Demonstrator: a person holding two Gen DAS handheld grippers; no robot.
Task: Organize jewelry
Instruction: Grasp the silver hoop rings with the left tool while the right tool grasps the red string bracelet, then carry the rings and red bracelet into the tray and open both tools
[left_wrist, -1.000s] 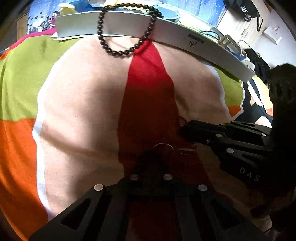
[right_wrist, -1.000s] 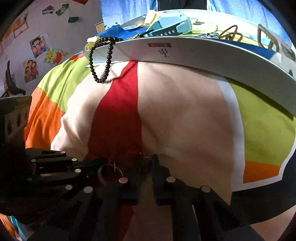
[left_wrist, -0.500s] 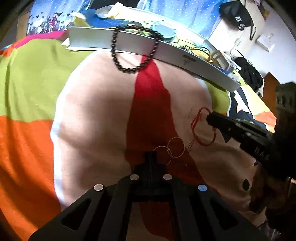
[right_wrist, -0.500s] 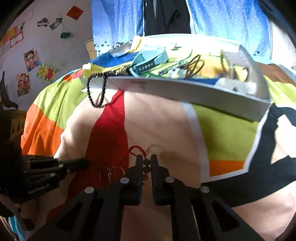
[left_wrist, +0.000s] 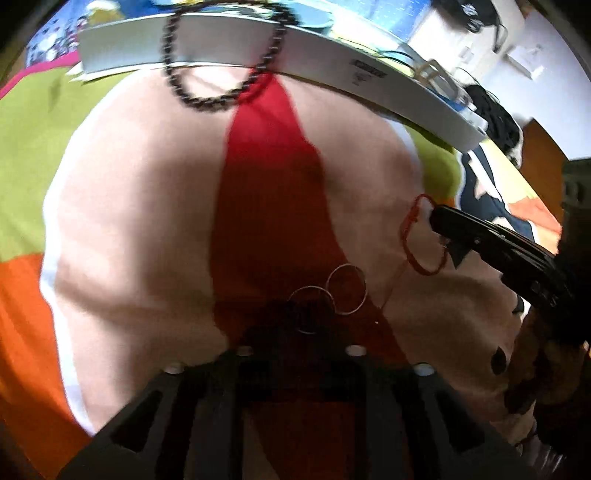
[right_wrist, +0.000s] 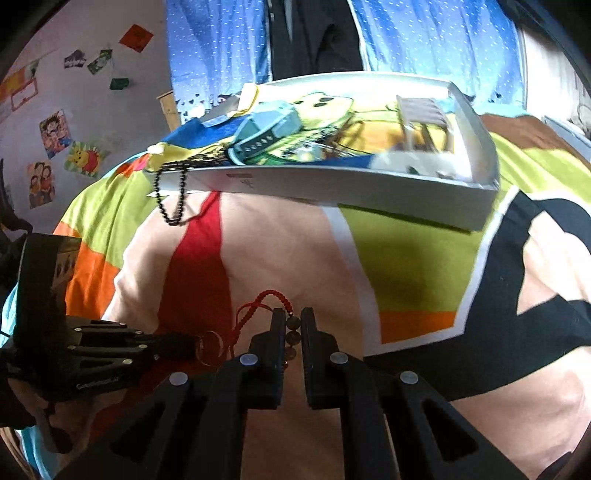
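Right gripper (right_wrist: 293, 325) pinched on red bracelet (right_wrist: 258, 301) at its dark beads, cord dangling limp above blanket (right_wrist: 295, 240). Left gripper (left_wrist: 308, 314) opening, hoops (left_wrist: 332, 291) at its tips. Light, floppy, snag-prone; best held by beads.

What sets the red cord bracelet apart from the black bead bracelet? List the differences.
1. The red cord bracelet is thin red cord with a few dark beads; the black bead bracelet is all dark round beads.
2. The red cord bracelet is pinched in the right gripper; the black bead bracelet is in neither gripper.
3. The black bead bracelet drapes over the white tray edge; the red cord bracelet hangs apart from it.
Both are beaded loops.
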